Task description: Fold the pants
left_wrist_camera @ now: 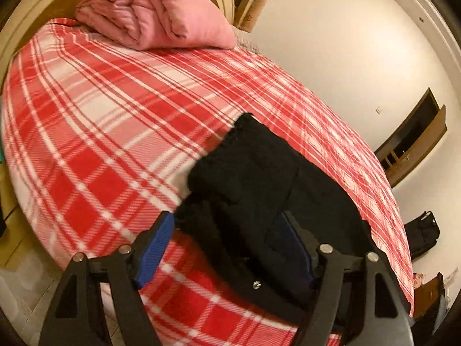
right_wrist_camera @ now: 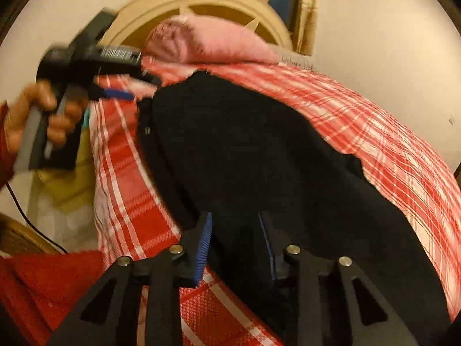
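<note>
The pants point(left_wrist_camera: 259, 178) are black cloth, matt, with a slightly fuzzy edge and one small shiny metal stud. Under them, the plaid blanket point(left_wrist_camera: 115, 115) is soft red-and-white fleece, its weave showing a fine rough grain. The pink pillow point(left_wrist_camera: 155, 11) beyond the pants is creased matt cotton. The headboard point(right_wrist_camera: 184, 5) behind it looks like smooth cream-painted wood. Each claw point(left_wrist_camera: 227, 245) is matt black plastic with ribbed blue rubbery pads point(right_wrist_camera: 203, 248) and bright metal pivot pins.

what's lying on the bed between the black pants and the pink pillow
Nothing but bare plaid blanket: the left wrist view shows it running uncovered from the black pants to the pink pillow.
</note>
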{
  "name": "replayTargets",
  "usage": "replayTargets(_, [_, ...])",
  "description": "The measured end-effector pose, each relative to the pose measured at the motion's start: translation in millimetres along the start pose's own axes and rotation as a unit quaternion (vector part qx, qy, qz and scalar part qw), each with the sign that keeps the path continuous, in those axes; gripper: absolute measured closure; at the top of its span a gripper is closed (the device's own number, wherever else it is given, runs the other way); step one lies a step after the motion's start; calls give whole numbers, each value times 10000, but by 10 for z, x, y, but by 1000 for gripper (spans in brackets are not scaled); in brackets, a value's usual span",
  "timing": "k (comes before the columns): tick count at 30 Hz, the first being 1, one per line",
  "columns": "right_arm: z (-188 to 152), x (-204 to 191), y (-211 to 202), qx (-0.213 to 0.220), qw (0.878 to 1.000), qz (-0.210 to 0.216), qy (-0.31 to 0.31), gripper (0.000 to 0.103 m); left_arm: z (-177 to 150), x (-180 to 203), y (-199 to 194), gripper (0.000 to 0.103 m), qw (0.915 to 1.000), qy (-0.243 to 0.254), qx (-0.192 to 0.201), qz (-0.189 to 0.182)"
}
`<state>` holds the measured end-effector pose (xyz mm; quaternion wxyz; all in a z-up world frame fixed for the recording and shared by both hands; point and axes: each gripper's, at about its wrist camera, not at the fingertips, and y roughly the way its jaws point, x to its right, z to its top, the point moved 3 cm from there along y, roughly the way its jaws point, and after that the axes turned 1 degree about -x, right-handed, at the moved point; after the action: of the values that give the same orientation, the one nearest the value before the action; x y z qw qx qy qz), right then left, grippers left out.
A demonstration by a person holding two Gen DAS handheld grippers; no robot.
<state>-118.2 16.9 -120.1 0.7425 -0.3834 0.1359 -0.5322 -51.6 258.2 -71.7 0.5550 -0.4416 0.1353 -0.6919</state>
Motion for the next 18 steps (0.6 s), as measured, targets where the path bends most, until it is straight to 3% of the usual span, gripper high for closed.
replayTargets(4, [-28,-18,-1,-58,9999,73,-125,70,-42,122,24,32,9999,142,-93,-24])
replayTargets(8, [-70,-51,20,-95,9995,87,-289,70,-90,208,-92,32,9996,199,96,-182])
replayTargets(15, [-48,16,64,-79,9997,-98,-205,70,-53,250,208,32,9990,109,-319,-302])
replayTargets(16, [-49,55,57,-81,9998,-154,-114,72,-38,241,243,32,9988,27,-349,-342])
replayTargets(18, [-45,133,70,-94,9998,-61,163,91,-7,242,265,32,9985,-54,-328,-423])
